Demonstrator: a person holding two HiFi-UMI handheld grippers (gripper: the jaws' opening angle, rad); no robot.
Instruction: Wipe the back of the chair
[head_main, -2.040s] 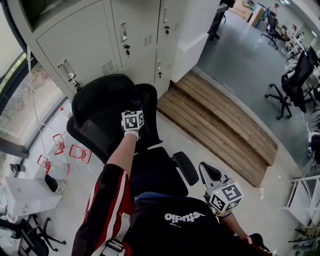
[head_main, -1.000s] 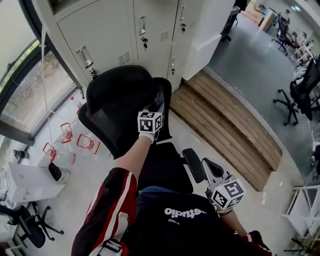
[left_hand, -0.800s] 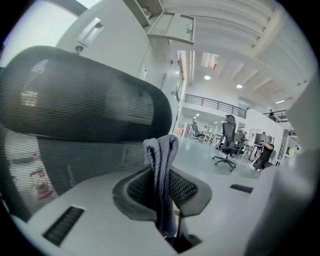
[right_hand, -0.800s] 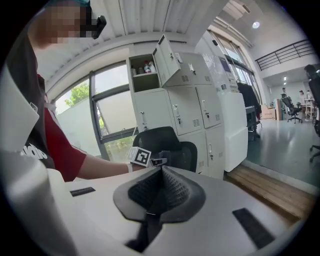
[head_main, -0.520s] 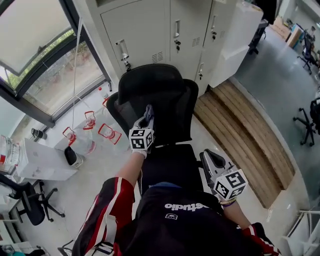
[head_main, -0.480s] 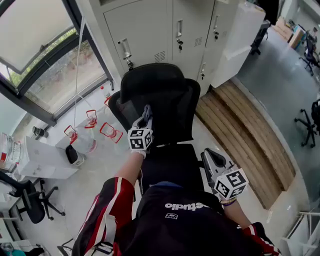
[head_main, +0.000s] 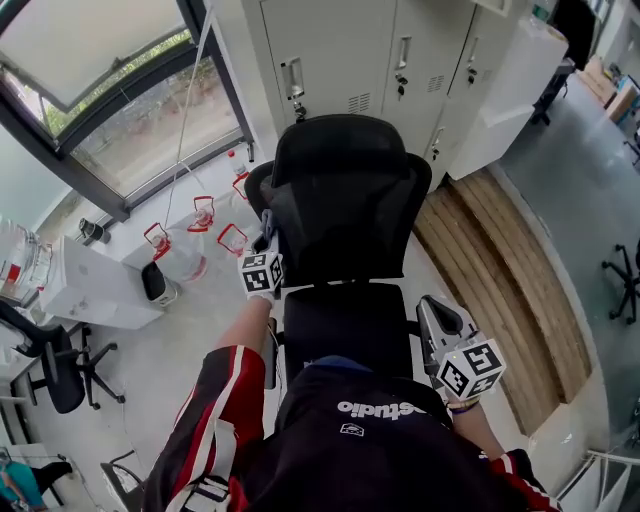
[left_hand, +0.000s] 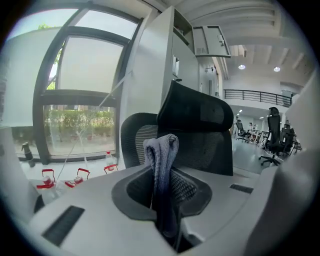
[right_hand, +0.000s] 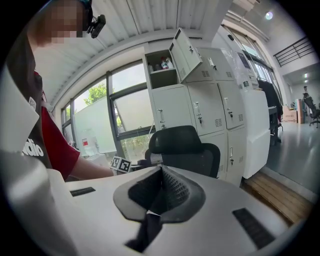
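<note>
My left tongs (head_main: 266, 228) pinch a soft, limp folded grey knit cloth (left_hand: 161, 160), best held low, by the left edge of the springy black mesh chair back (head_main: 350, 200). My right tongs (head_main: 432, 310) are closed and empty by the black seat's (head_main: 345, 320) right edge.

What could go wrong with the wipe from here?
1. The left gripper pinches the grey cloth in a narrow fold. Strokes may leave gaps, or the jaws may catch the mesh chair back.
2. The right gripper hangs shut and empty beside the seat, not bracing it. The chair may turn or roll under a push.
3. Red-handled jugs stand on the floor left of the chair, where a shoved chair could knock them.
</note>
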